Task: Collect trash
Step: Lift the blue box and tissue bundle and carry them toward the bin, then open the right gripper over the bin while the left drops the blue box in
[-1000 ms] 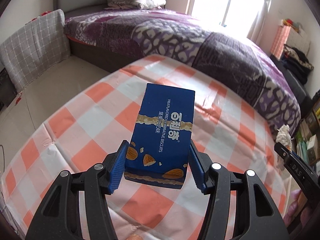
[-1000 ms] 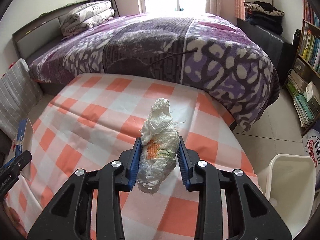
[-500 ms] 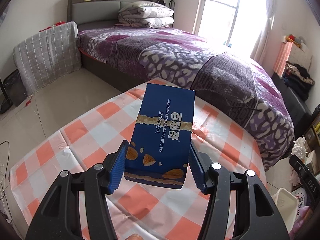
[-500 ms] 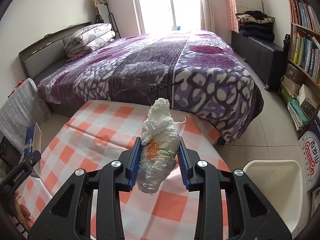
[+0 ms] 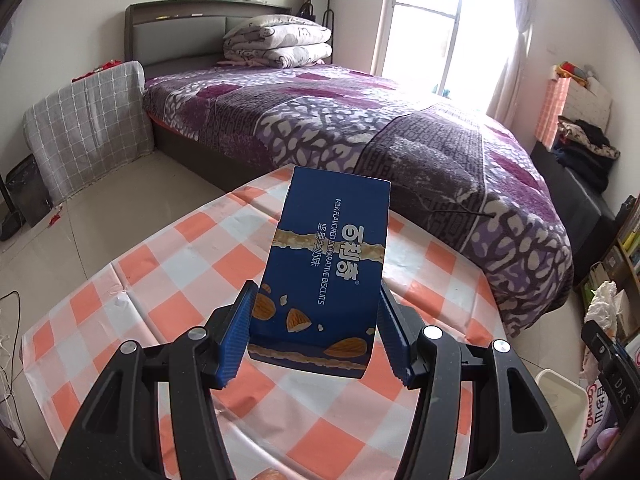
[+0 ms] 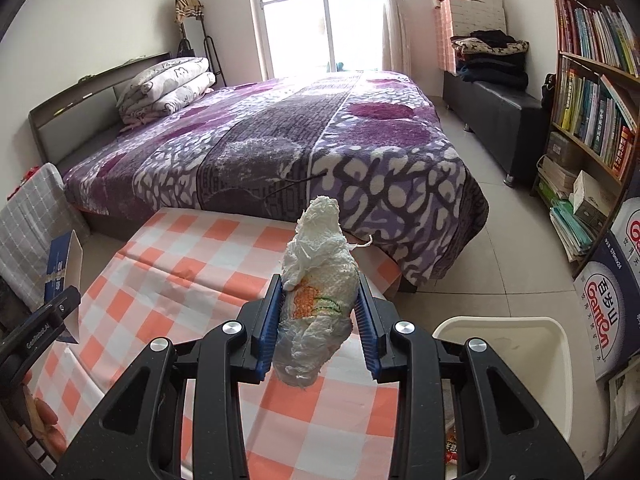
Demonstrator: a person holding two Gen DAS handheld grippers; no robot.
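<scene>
Left gripper clamps a blue biscuit box; right gripper clamps crumpled tissue above the table's right edge, near a white bin.

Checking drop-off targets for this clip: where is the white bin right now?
The white bin sits on the floor beside the checkered table, low right in the right wrist view, next to the right tool.

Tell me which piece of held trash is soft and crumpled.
The white paper wad in the right gripper; the left gripper holds a rigid blue biscuit box.
</scene>
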